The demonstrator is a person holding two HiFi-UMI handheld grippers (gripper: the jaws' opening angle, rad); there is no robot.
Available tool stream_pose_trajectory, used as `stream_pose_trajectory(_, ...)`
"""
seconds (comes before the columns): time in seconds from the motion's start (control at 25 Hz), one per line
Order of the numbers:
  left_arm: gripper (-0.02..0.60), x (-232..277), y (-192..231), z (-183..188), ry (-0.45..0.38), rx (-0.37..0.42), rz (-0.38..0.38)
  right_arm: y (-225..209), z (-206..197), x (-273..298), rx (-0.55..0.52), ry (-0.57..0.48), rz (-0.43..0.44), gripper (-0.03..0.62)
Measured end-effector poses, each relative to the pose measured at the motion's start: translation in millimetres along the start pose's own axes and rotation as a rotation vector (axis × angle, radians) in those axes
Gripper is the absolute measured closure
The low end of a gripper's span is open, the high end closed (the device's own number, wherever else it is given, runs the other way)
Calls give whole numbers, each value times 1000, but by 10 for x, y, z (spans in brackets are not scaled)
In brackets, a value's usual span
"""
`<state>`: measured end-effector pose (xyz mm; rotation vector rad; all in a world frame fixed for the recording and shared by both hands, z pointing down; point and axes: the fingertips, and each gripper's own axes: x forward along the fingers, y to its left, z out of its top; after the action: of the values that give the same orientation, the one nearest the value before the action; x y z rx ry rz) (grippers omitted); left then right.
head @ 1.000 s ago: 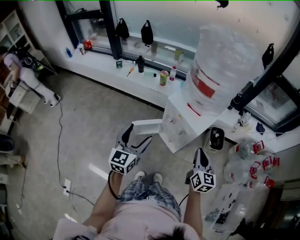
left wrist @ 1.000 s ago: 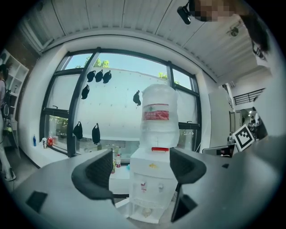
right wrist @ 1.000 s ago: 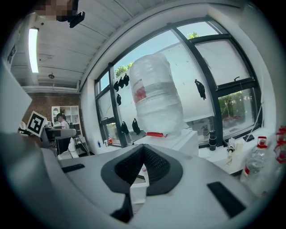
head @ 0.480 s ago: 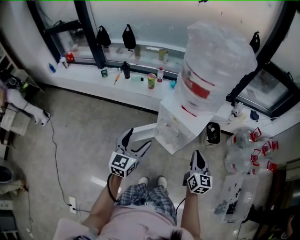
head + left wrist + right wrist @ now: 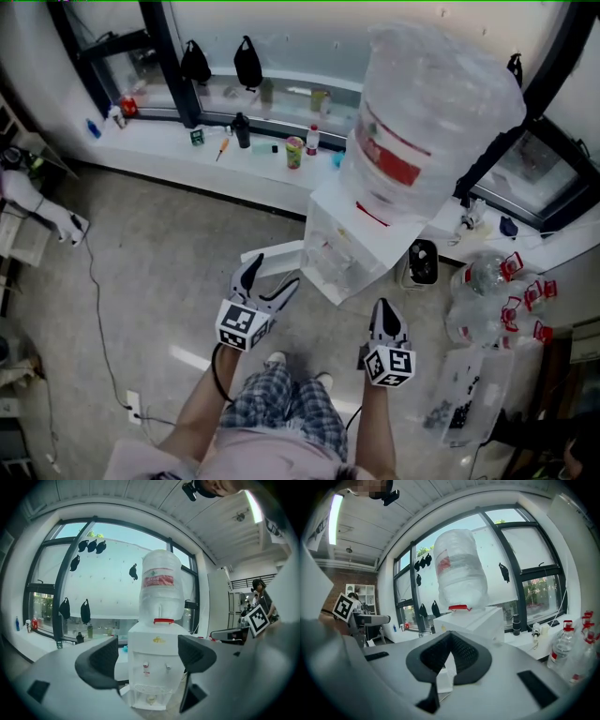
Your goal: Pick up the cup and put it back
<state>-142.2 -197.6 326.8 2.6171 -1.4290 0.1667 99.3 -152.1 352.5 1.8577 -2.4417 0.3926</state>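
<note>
Now the person stands facing a white water dispenser point(image 5: 339, 251) that carries a big upturned water bottle point(image 5: 427, 112). The left gripper point(image 5: 147, 660) is held out toward it, its jaws wide apart with nothing between them; the dispenser's front shows well beyond them. The cup point(image 5: 151, 699), small and pale, sits in the recess at the dispenser's foot, below the two taps, well apart from both grippers. The right gripper point(image 5: 449, 637) has its jaws pressed together at the tips and holds nothing; past it the dispenser's top corner and the bottle show. In the head view both grippers hover above the floor point(image 5: 169, 244), just short of the dispenser. Small bottles line the window sill point(image 5: 150, 141) behind.
</note>
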Motion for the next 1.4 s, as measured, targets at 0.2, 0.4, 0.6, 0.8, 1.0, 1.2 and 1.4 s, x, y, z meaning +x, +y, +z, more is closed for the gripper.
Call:
stream_pose_trajectory(0.2,198,167,-36,-543,13,-4,8,-94,-445,108,-6,7,33,577)
stream_pose_trajectory(0.4,198,388,-35,-1317,49,-1,-29,-225,-1188,253,6,27,49,577)
stream_pose_trajectory(0.6,198,693,43,-2158,66,15,-61,-439,-2076,481,18,48,46,579)
stream_pose_trajectory(0.8,198,1003,65,-3006,76,21,-104,-657,-2921,704,17,56,43,578)
stream_pose_trajectory(1.0,199,1283,149,-3944,86,25,-124,-846,-3720,960,6,44,46,577)
stream_pose_trajectory(1.2,198,1648,216,-4834,85,37,-145,-1082,-4536,1230,-5,52,49,578)
stream_pose_trajectory(1.4,199,2008,252,-5449,41,16,-176,-1156,-5176,1534,-47,43,105,577)
